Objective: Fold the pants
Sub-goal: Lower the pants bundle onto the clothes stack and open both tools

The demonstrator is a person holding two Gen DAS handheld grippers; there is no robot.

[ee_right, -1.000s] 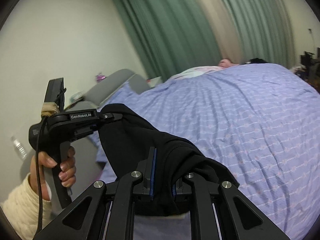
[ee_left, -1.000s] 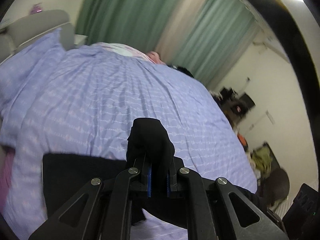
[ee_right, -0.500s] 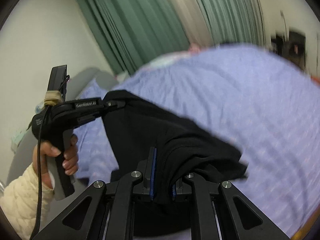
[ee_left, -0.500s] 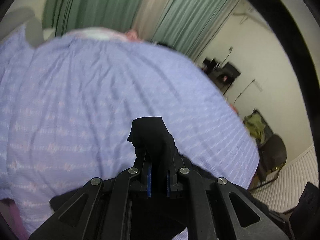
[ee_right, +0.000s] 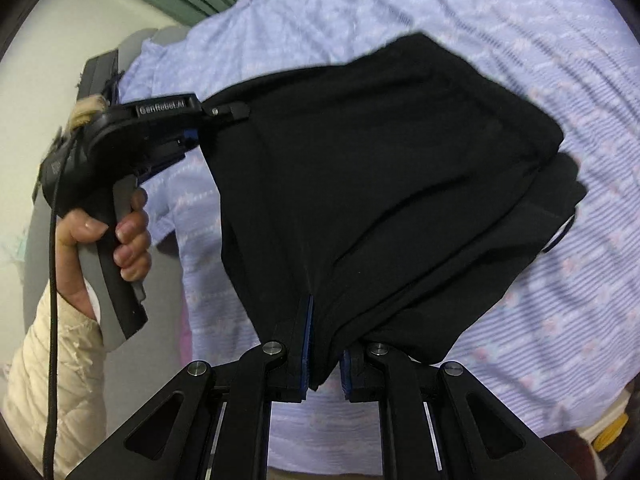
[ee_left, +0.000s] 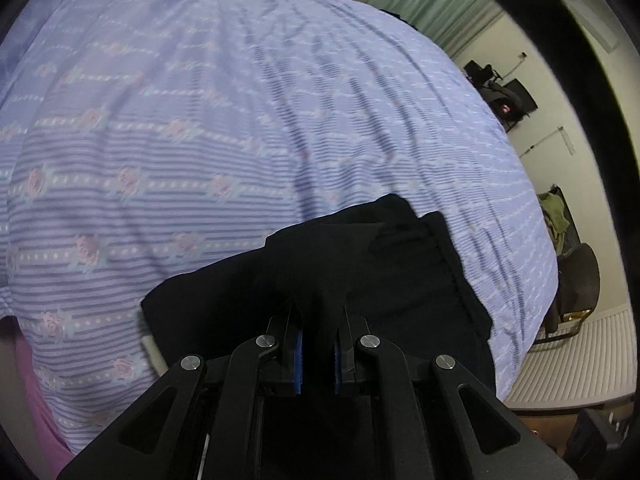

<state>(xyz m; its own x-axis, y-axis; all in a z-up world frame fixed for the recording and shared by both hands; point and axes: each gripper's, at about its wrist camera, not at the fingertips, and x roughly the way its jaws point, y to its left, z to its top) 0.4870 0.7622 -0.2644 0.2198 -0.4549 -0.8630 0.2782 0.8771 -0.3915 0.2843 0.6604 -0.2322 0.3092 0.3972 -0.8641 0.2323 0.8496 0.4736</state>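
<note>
The black pants [ee_right: 380, 168] hang folded between my two grippers above the purple bedspread [ee_right: 540, 60]. My right gripper [ee_right: 324, 340] is shut on one edge of the cloth. My left gripper [ee_left: 318, 320] is shut on the other edge; it also shows in the right wrist view [ee_right: 224, 114], at the pants' upper left corner, held by a hand. In the left wrist view the pants [ee_left: 360, 264] spread in front of the fingers, and their far edge lies on the bedspread [ee_left: 200, 140].
The bed fills most of both views. Green curtains [ee_left: 420, 4] hang behind it. A dark chair with clothes [ee_left: 576, 280] and a radiator [ee_left: 580, 356] stand right of the bed. A grey headboard or sofa [ee_right: 160, 40] is at the left.
Both grippers have tilted down toward the bed with the pants. The cloth has come lower and spread out, its far edge now on the bedspread.
</note>
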